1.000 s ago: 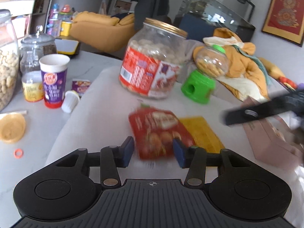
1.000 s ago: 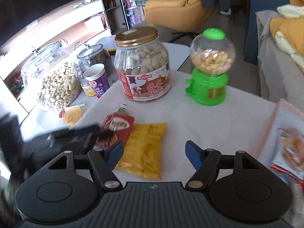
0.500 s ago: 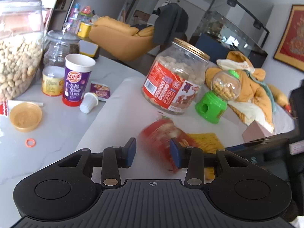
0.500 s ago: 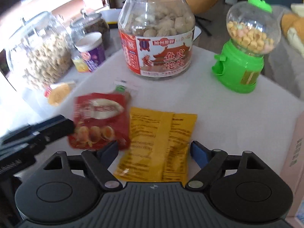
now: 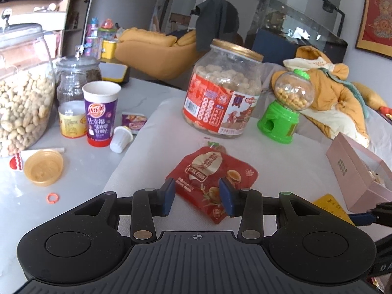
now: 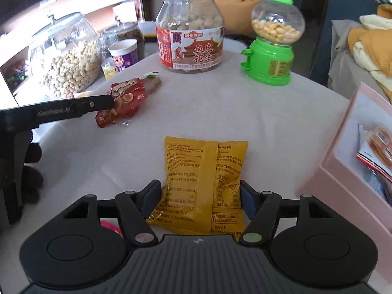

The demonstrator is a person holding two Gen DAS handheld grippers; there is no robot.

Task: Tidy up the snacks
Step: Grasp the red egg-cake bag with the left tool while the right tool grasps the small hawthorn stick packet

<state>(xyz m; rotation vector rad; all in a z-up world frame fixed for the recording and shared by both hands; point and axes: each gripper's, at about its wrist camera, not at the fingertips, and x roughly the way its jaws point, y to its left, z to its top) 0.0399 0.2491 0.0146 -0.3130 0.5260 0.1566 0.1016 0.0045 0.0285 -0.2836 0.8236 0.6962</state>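
- The left gripper sits low over the red snack packet, fingers apart on either side of its near end; the blue pads look close to the wrapper, but I cannot tell whether they press it.
- That red packet lies flat on the white cloth covering the surface, in front of the big gold-lidded peanut jar.
- The right gripper is spread wide around the yellow packet, whose near end lies between the fingers (a slim gap shows at each pad, so nothing is clamped).
- A green candy dispenser stands just beside the jar.
- The pink box sits open at the right edge of the cloth with wrapped snacks inside.
- Off the cloth to the left stand a glass jar of peanuts and a purple cup.
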